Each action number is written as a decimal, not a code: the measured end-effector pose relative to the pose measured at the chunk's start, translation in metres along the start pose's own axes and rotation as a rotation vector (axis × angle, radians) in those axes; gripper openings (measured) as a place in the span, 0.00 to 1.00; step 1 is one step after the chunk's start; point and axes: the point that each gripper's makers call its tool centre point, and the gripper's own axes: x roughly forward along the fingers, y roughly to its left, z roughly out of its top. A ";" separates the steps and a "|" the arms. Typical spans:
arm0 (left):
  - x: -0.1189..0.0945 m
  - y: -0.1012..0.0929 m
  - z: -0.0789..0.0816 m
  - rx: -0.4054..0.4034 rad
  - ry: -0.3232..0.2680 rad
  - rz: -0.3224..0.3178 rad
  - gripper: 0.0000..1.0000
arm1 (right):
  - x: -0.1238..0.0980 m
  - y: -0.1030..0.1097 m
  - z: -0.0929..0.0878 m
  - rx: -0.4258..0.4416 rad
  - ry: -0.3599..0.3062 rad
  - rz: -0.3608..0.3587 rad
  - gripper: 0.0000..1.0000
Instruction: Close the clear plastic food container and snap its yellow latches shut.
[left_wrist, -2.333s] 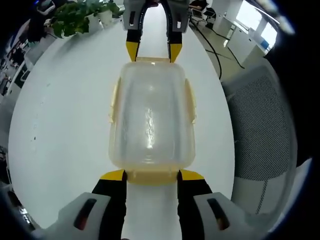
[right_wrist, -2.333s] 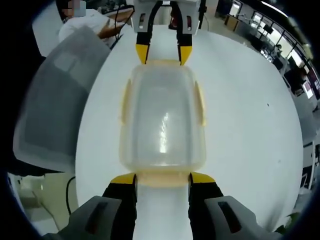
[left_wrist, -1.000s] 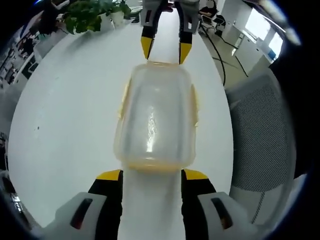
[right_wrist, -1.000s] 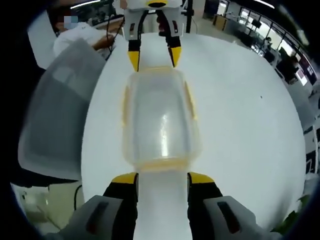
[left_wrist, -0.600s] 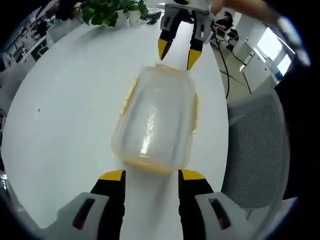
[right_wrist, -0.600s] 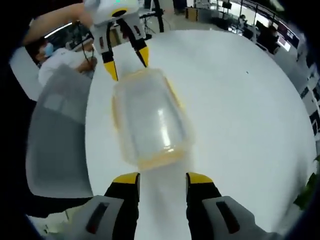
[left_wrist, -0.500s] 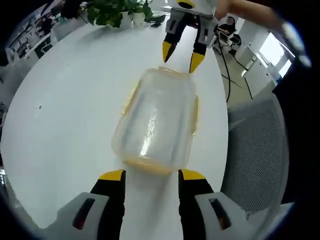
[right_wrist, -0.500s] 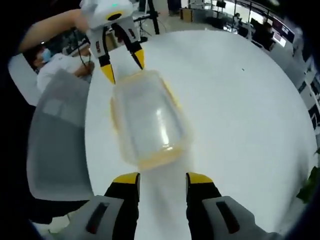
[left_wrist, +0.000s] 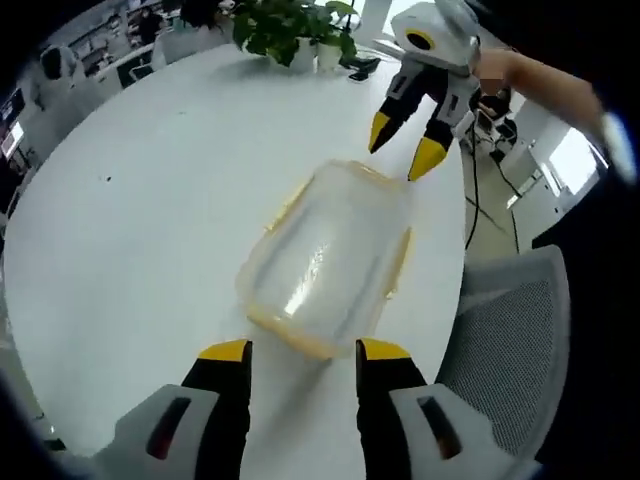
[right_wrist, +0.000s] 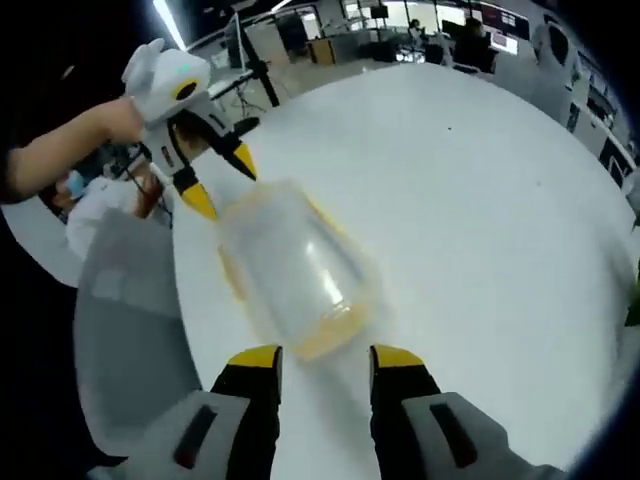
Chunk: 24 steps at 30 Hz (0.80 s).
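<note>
The clear plastic container (left_wrist: 325, 250) lies on the round white table (left_wrist: 130, 200) with its lid on and yellow latches (left_wrist: 401, 262) along its edges. My left gripper (left_wrist: 304, 352) stands open just short of its near end, touching nothing. Beyond the far end hovers my right gripper (left_wrist: 403, 145), open and lifted off the box. In the right gripper view the container (right_wrist: 295, 270) is blurred, its yellow end latch (right_wrist: 330, 338) facing my right gripper (right_wrist: 326, 358), which is open and apart from it. The left gripper (right_wrist: 222, 180) hangs open past the far end.
A grey mesh chair (left_wrist: 505, 335) stands at the table's edge beside the container, and the chair (right_wrist: 125, 330) also appears on the left in the right gripper view. Potted plants (left_wrist: 290, 25) sit at the table's far side. A person's hand (right_wrist: 90, 130) holds the left gripper.
Both grippers have drawn back and lifted away from the container's two ends, where their tips were touching it. The views have rolled; the container has stayed on the table.
</note>
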 end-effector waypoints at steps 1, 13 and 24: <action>0.000 0.002 -0.001 -0.046 -0.005 0.009 0.41 | 0.001 0.001 -0.001 0.006 0.000 0.001 0.33; -0.008 0.011 -0.004 -0.294 -0.043 0.036 0.38 | 0.000 0.002 0.004 0.069 -0.018 -0.011 0.31; -0.004 0.014 0.000 -0.575 -0.154 0.058 0.40 | -0.002 0.001 0.005 0.186 -0.061 -0.051 0.32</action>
